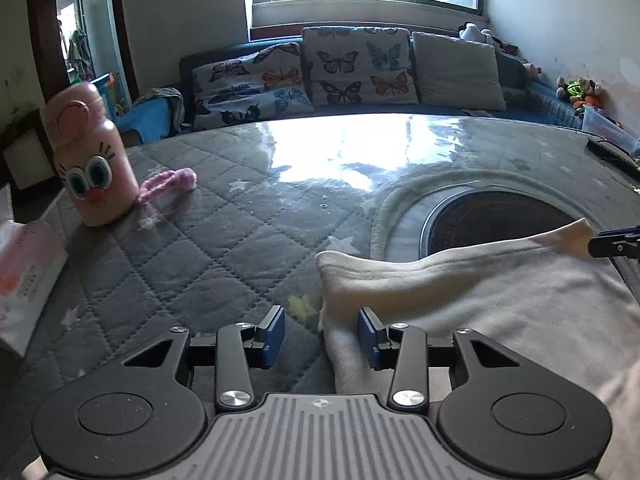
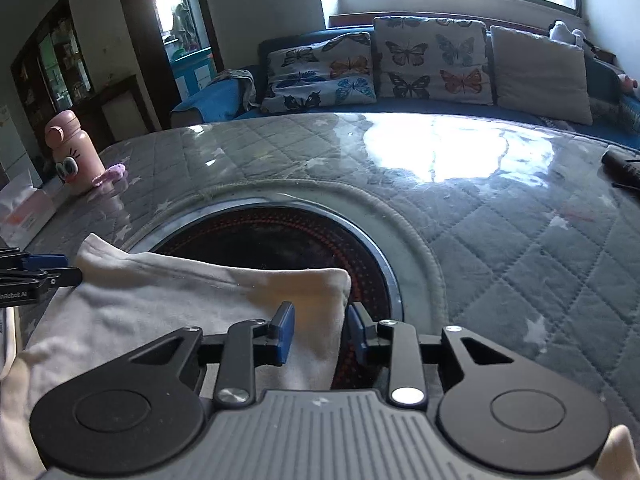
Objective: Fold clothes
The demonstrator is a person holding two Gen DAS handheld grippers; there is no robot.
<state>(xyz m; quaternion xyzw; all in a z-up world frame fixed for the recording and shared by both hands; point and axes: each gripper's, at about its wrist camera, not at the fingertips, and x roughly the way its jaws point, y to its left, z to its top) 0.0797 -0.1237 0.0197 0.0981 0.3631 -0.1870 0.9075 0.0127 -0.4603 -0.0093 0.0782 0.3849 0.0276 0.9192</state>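
The garment (image 1: 460,300) is pale grey-white cloth with a stitched hem along its far edge, lying flat on the near part of the quilted grey table cover (image 1: 200,248) and partly overlapping the dark round inset (image 2: 280,248) in the table. Its far edge runs between two corners, one near each gripper; the fabric looks smooth with slight rumpling at the hem. The left gripper (image 1: 322,336) is spread open, its blue pads either side of the garment's left edge, not closed on it. The right gripper (image 2: 320,334) is likewise open, straddling the garment's right edge above the round inset. At the table's left side stands a pink bottle (image 1: 94,156) with a cartoon face, upright, its contents not visible, with a pink knitted cord (image 1: 168,184) beside it. A tissue pack (image 1: 24,276) lies near the left edge.
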